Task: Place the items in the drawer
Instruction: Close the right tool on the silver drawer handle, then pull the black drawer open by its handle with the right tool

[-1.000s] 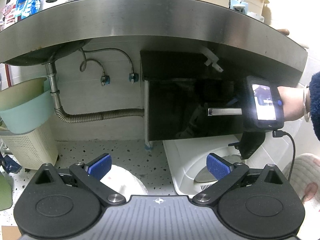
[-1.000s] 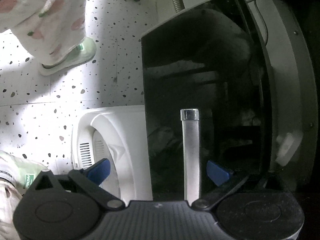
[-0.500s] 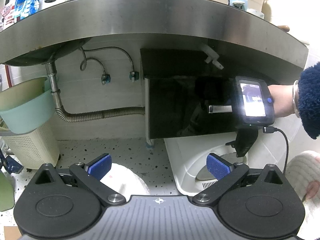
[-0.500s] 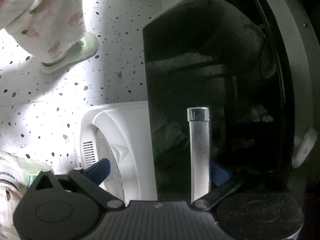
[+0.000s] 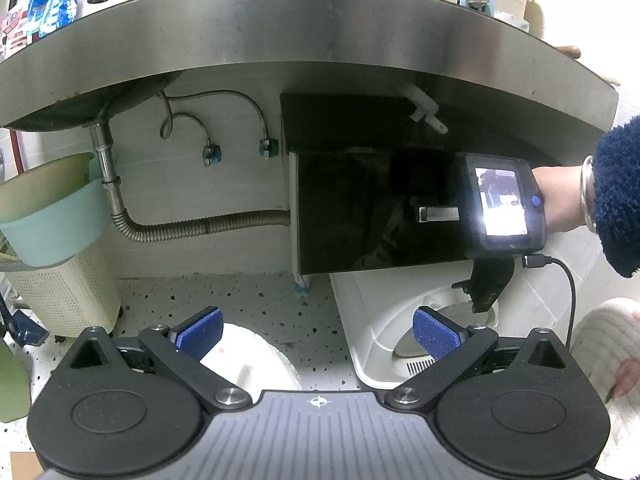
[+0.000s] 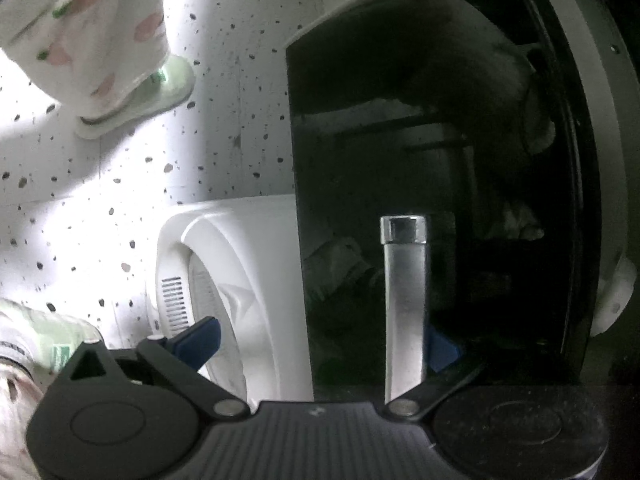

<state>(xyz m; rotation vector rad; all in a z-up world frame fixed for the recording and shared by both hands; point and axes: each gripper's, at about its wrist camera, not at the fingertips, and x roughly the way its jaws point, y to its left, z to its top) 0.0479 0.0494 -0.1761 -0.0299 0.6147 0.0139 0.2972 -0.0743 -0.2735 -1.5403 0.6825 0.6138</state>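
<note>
The right hand-held gripper, black with blue ribbed pads, stood with its fingers spread wide, rolled on its side so that the brushed-metal bar handle ran lengthwise away from the camera between them. One blue pad lay clear over the white moulded plastic appliance; the other pad sat just past the handle, against the glossy black drawer front. Whether that pad touched the bar could not be told. The handle's long axis lay horizontal across the drawer in the left wrist view, so the rolled fingers bracketed it above and below. The drawer front looked flush and shut under the curved stainless-steel counter edge, and its mirror-smooth face showed only dim reflections.

The left hand-held gripper, also spread and holding nothing, hung well back and low over the speckled terrazzo floor, far from the handle. The right side was much the nearer, the person's hand in a fuzzy navy sleeve reaching in with it.

No items for the drawer were visible in either view. A shut drawer would fit either a drawer about to be pulled open or one pushed closed after filling. Further off sat a corrugated metal drain hose and a pale green plastic basin.
</note>
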